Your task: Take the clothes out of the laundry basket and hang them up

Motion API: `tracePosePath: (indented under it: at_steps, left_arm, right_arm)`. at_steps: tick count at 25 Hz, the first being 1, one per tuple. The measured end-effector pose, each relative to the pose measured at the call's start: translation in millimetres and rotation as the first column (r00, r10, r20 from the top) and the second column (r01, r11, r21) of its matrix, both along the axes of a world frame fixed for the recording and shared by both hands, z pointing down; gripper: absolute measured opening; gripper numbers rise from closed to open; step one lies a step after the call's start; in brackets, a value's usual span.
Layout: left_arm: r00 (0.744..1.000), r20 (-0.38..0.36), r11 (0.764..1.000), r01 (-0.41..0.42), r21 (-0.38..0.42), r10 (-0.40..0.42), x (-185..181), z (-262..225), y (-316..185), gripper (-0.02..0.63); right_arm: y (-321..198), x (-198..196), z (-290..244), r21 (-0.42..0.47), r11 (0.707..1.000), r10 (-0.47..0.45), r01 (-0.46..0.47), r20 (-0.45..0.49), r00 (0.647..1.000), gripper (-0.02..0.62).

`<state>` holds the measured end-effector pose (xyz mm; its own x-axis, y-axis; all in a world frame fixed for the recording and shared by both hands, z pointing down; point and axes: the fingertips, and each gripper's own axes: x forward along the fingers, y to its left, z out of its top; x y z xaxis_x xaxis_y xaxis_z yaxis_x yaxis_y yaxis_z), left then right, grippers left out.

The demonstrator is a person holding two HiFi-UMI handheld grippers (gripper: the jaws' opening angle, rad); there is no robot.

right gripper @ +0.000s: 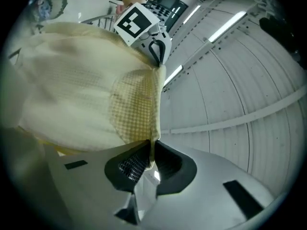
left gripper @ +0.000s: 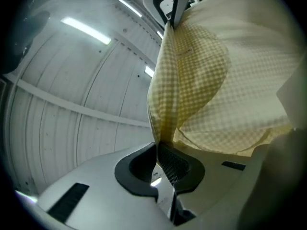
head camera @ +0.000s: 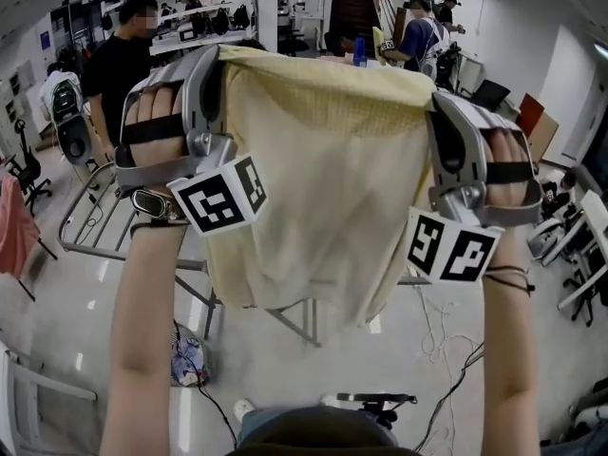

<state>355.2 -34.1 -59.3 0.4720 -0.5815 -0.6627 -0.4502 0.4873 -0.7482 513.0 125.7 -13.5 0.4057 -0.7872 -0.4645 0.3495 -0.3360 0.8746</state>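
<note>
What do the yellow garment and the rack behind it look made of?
The yellow garment: thin woven cloth, probably cotton or a blend, matte; a fine check weave shows and it drapes in soft folds. The rack: likely thin metal tube and wire, grey with a slight sheen.

A person in black [head camera: 119, 60] stands back left, cables [head camera: 456, 378] trail across the pale floor [head camera: 66, 331]
</note>
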Motion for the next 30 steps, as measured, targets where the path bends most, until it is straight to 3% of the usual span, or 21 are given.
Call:
tracePosePath:
  at_steps: [6, 12, 21, 30]
  left_arm:
    - [0.996, 0.027, 0.974, 0.080, 0.213, -0.088, 31, -15, 16, 0.014]
    - [0.987, 0.062, 0.947, 0.125, 0.296, -0.149, 58, -12, 17, 0.014]
    - [0.945, 0.244, 0.934, 0.129, 0.333, -0.217, 112, 4, -38, 0.014]
    - [0.885, 0.406, 0.958, 0.133, 0.252, -0.229, 174, 71, -136, 0.014]
  right_arm:
    - [6, 39, -12, 0.019, 0.995, 0.096, -0.094, -0.171, 0.981, 0.029]
    - [8, 66, -17, 0.053, 0.992, 0.124, -0.114, -0.256, 0.959, 0.025]
    - [-50, 122, -3, -0.056, 0.978, 0.175, -0.203, -0.321, 0.931, 0.025]
    - [-135, 173, 66, -0.249, 0.935, 0.178, -0.253, -0.289, 0.941, 0.025]
